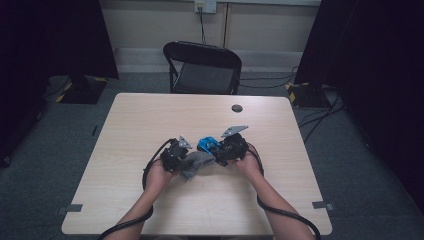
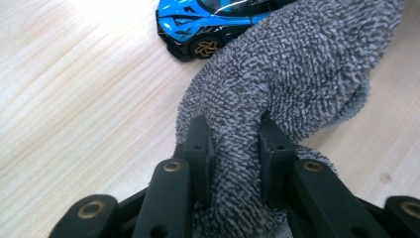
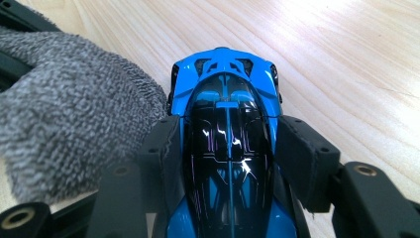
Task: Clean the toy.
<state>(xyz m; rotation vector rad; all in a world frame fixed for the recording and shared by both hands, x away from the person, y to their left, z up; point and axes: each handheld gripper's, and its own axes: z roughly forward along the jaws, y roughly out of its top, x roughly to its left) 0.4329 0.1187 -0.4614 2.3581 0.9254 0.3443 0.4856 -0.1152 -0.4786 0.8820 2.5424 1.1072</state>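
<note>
high view looks down; both gripper views sit close, sharing the blue toy car point(image 2: 208, 22).

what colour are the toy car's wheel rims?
Gold, on the blue toy car; the left gripper view shows its wheel rim best.

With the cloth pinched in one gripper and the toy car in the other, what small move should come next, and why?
Probably bring the grey cloth, clamped in the left gripper, onto the blue toy car's side and wipe. The right gripper holds the car by its flanks, and the cloth already sits right beside it.
</note>
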